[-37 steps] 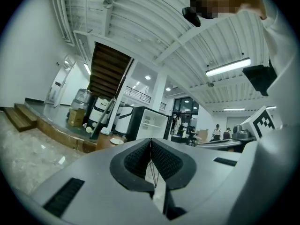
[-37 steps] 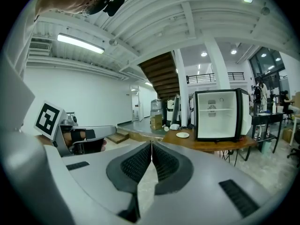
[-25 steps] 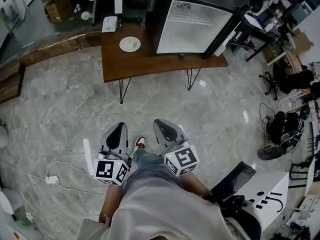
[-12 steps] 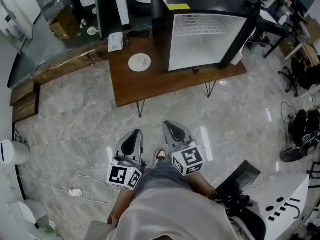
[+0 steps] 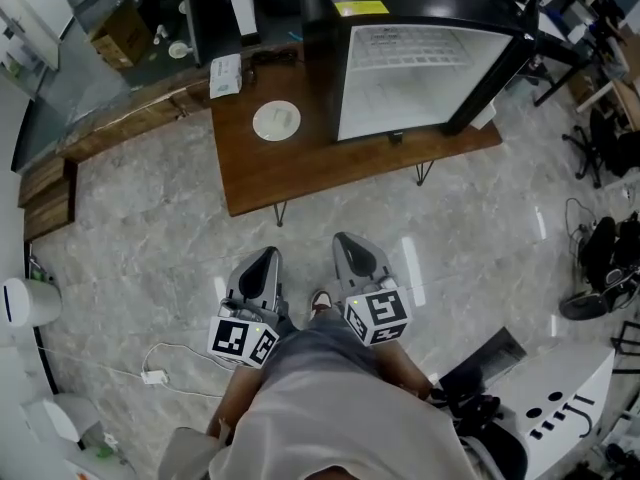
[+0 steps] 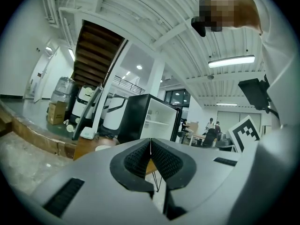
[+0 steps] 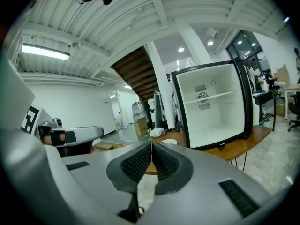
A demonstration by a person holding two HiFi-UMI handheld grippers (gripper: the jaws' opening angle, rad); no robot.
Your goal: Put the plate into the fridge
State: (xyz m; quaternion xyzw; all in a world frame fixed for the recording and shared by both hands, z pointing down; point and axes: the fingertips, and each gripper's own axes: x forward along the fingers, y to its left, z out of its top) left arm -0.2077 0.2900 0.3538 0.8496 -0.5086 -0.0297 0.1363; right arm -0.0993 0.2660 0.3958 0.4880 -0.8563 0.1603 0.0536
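A white plate [image 5: 276, 120] lies on the left half of a low wooden table [image 5: 300, 173], also seen as a pale disc [image 7: 169, 142] in the right gripper view. To its right on the table stands a small black fridge [image 5: 420, 73] with its door open and its white inside empty [image 7: 213, 109]. My left gripper [image 5: 262, 264] and right gripper [image 5: 352, 251] hang side by side over the marble floor, well short of the table. Both are shut and hold nothing.
A white box [image 5: 225, 75] sits at the table's far left corner. A cable and charger [image 5: 152, 376] lie on the floor at the left. Office chairs and cables [image 5: 598, 268] stand to the right, a white machine [image 5: 545, 408] at the lower right. My shoe [image 5: 320, 302] shows between the grippers.
The table and fridge have come closer and shifted right in the head view as I walked toward them. Both grippers stayed shut and side by side.
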